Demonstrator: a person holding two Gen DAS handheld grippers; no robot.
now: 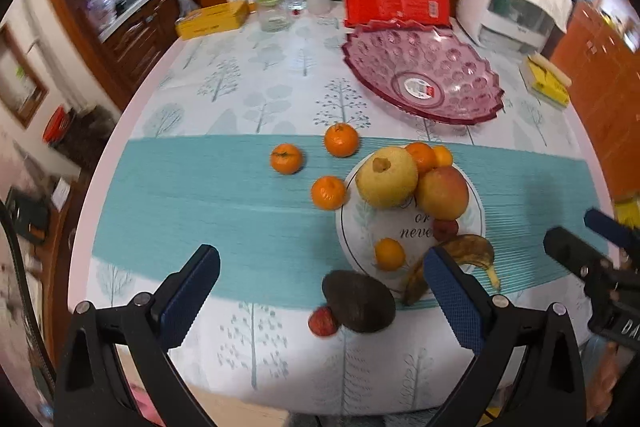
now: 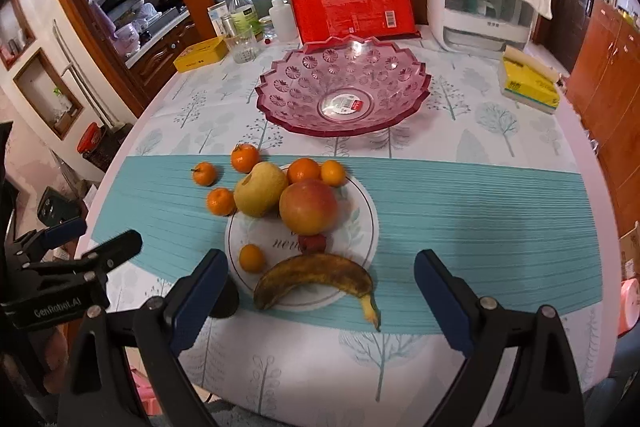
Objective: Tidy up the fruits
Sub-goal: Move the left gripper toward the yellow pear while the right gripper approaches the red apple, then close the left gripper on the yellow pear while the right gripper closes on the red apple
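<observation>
Landmark: white plate (image 2: 360, 227). On plate: yellow pear (image 2: 260, 195), red apple (image 2: 308, 207), brown banana (image 2: 316, 277) along near rim. Three tangerines (image 2: 220, 201) sat on teal runner just left of plate. Avocado (image 1: 358, 301) lay off plate's near-left edge. Pink bowl (image 2: 344, 95) stood beyond plate, apart. Left gripper (image 1: 320, 291) fingers spread wide, holding nothing; right gripper (image 2: 320, 299) likewise spread, hovering over banana.
</observation>
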